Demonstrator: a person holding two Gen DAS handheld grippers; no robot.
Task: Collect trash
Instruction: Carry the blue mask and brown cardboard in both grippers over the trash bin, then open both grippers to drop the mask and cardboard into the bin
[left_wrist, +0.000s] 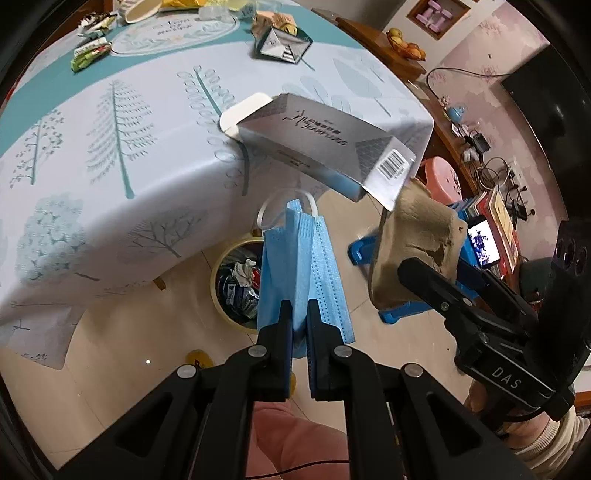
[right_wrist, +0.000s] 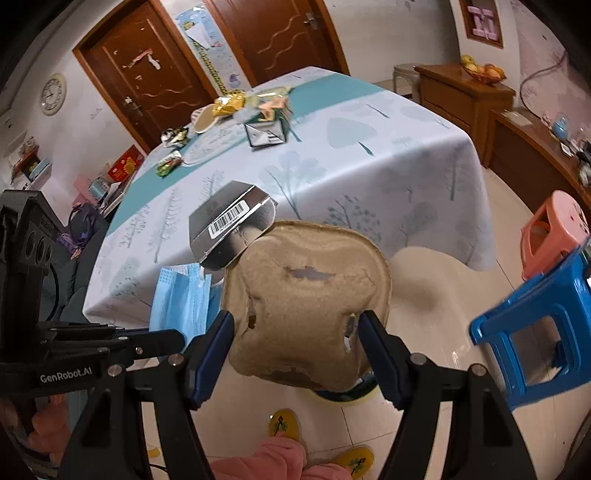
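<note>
Trash is carried in both grippers beside the table: a pleated blue face mask (left_wrist: 295, 266), soft and folded, with a thin white ear loop arching from its top, is pinched between the nearly closed fingers of the left gripper (left_wrist: 298, 314) and is held above a round bin (left_wrist: 236, 284) on the tiled floor, in which crumpled wrappers are seen. A rough, fibrous piece of brown moulded pulp (right_wrist: 306, 306), dented and torn in places, is clamped at its sides by the widely set fingers of the right gripper (right_wrist: 295, 332). A glossy silver carton (left_wrist: 325, 147) with a printed barcode and an open white flap is seen tilted just above the pulp piece, at the table's edge; what supports it cannot be told. The table is draped in a smooth pale tablecloth (left_wrist: 110, 166) printed with trees, and further wrappers (left_wrist: 90, 53) lie at its far end. Blue (right_wrist: 535, 332) and pink (right_wrist: 554, 229) plastic stools stand nearby.
</note>
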